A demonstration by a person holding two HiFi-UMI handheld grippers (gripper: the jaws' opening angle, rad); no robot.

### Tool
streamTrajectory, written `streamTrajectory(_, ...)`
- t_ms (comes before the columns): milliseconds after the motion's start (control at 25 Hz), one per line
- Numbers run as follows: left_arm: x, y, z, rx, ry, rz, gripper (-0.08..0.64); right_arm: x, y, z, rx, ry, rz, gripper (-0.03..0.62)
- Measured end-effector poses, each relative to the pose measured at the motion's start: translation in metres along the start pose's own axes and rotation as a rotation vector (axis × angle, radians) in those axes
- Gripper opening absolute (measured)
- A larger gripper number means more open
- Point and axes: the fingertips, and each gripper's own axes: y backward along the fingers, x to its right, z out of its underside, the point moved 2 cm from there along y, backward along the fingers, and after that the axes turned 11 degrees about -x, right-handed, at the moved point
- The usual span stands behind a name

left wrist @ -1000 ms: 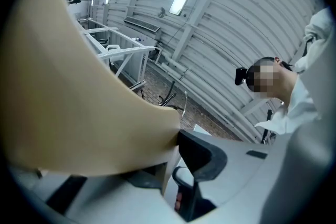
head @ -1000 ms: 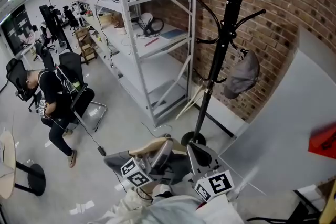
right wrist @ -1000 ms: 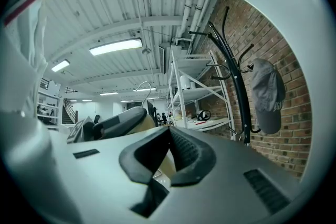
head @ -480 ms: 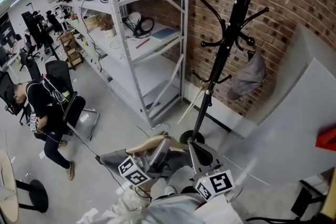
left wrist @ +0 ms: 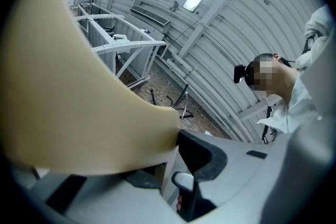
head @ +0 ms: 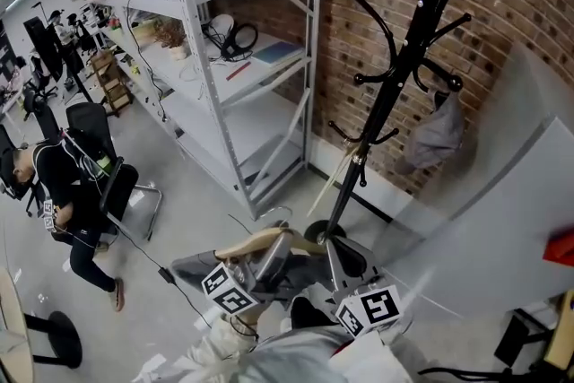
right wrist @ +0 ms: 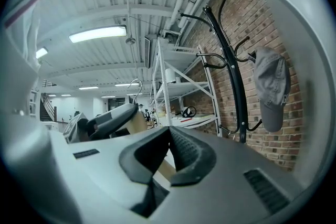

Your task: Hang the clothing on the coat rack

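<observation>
Left tongs (head: 273, 254), right tongs (head: 334, 257) nearer coat rack (head: 386, 103), side-by-side on hanger (head: 247, 247)

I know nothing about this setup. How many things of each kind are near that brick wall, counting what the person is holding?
Coat rack: 1
Grey cap: 1
Wooden hanger: 1
Grey garment: 1
Metal shelving unit: 1
Grippers: 2, left gripper and right gripper
Total: 7
</observation>
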Motion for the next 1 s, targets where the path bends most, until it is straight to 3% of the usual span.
streamTrajectory(360, -0.039, -0.037, -0.004, -0.016, 0.04, 0.035, 0.101, 0.03, -0.045, -0.011, 0.003, -0.001, 0.011, 0.025)
streamTrajectory(560, -0.067, -0.064, -0.007, -0.027, 0.058, 0.047, 0.101, 0.059, -0.069, -0.026, 0.059, -0.003, 0.023, 0.023)
streamTrajectory(1000, -0.117, -0.131, -0.016, -0.061, 0.049, 0.089, 0.101, 0.122, -0.116, -0.05, 0.058, -0.007, 0.054, 0.023)
